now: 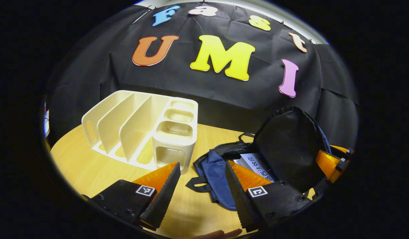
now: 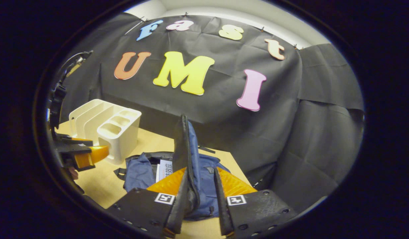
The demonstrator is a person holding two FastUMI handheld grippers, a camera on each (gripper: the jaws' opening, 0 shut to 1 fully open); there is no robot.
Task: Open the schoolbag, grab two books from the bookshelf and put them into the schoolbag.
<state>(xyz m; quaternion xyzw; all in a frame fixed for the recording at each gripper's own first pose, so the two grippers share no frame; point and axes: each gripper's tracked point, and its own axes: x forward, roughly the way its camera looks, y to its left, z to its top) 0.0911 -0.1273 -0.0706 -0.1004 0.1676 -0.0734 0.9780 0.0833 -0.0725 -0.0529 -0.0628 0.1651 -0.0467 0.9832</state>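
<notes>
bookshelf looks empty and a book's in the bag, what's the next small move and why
Probably let the flap down: ease the right hand-held gripper, shut on the raised flap of the schoolbag, downward and open it. The bookshelf slots hold no books, and a book already lies inside the bag. The left hand-held gripper is open, holding nothing.

One cream plastic bookshelf (image 1: 143,131) with three long slots and three small square cups stands at centre left on one pale wooden bench (image 1: 81,166). One blue-and-black fabric schoolbag (image 1: 217,172) lies open at lower right, with one white printed book (image 1: 257,166) showing inside.
</notes>
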